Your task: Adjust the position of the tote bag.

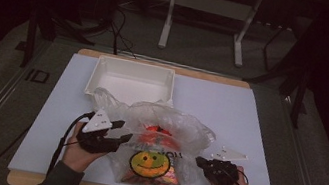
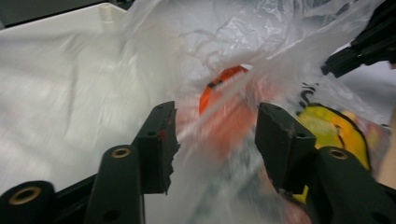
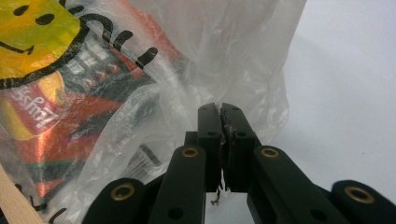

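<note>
A clear plastic bag point(image 1: 159, 142) with a yellow smiley print is lying near the front edge of the pale surface point(image 1: 249, 117), a white tray point(image 1: 131, 81) just behind it and a dark room beyond. The left claw point(image 1: 120, 133) is standing wide, loose film between its jaws; its view is showing something orange point(image 2: 224, 88) inside. The right claw point(image 1: 200, 162) is pinching the bag's edge shut.
</note>
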A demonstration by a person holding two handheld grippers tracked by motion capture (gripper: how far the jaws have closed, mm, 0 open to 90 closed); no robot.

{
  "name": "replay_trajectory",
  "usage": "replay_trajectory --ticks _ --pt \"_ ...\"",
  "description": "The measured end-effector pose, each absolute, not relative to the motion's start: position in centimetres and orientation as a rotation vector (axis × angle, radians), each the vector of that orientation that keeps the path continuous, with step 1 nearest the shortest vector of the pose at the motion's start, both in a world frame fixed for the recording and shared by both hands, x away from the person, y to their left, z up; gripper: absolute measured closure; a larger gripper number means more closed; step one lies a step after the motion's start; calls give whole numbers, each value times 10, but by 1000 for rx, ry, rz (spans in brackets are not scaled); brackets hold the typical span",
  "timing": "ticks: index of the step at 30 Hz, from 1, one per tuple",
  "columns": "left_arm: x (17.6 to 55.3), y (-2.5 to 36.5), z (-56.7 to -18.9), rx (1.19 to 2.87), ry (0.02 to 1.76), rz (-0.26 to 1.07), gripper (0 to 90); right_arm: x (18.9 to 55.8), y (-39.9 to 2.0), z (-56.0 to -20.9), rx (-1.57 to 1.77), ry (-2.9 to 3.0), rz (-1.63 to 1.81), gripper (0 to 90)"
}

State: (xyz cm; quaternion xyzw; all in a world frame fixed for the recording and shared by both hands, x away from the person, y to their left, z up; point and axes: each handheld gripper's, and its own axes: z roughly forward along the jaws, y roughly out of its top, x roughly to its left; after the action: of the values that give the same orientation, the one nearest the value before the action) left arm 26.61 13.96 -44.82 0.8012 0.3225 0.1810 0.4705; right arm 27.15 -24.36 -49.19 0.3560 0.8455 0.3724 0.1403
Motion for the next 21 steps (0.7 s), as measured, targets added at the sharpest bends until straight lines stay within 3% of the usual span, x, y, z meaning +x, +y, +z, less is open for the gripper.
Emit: replay_trajectory --ticks 8,10,14,21 --pt "289 116 -455 2053 768 408 518 268 -245 -487 1011 2433 1089 786" --pt "287 111 -457 2070 759 398 548 262 -245 -480 1001 2412 1092 702" --pt "284 110 -457 2072 747 393 589 253 -244 -470 975 2385 1104 642" --pt "280 109 -460 2075 731 373 664 240 -235 -457 904 2390 1138 655"
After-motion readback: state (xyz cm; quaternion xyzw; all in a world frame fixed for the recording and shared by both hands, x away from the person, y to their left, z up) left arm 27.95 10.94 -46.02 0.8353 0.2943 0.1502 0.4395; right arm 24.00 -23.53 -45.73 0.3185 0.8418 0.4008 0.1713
